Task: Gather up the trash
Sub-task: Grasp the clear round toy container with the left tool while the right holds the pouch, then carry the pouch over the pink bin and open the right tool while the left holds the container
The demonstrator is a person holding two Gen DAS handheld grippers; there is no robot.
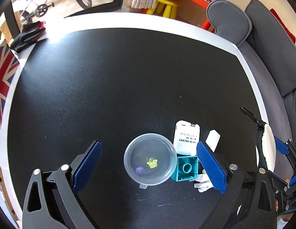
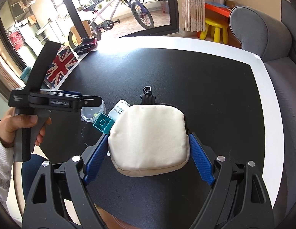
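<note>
My left gripper (image 1: 148,164) is open above a clear plastic lid (image 1: 150,159) that lies on the black table (image 1: 109,80); a small yellow piece (image 1: 152,162) and a purple piece (image 1: 140,170) show through it. Beside it lie a teal toy brick (image 1: 186,168), a white printed packet (image 1: 186,136), a small white card (image 1: 212,138) and crumpled white paper (image 1: 202,183). My right gripper (image 2: 148,152) is shut on a cream zip pouch (image 2: 148,137) and holds it over the table. The pouch also shows edge-on in the left wrist view (image 1: 269,148).
A Union Jack box (image 2: 61,64) and a dark glove-like bundle (image 2: 85,44) sit at the table's far left. A grey sofa (image 2: 262,30) stands along the right side. The table has a white border (image 2: 186,42).
</note>
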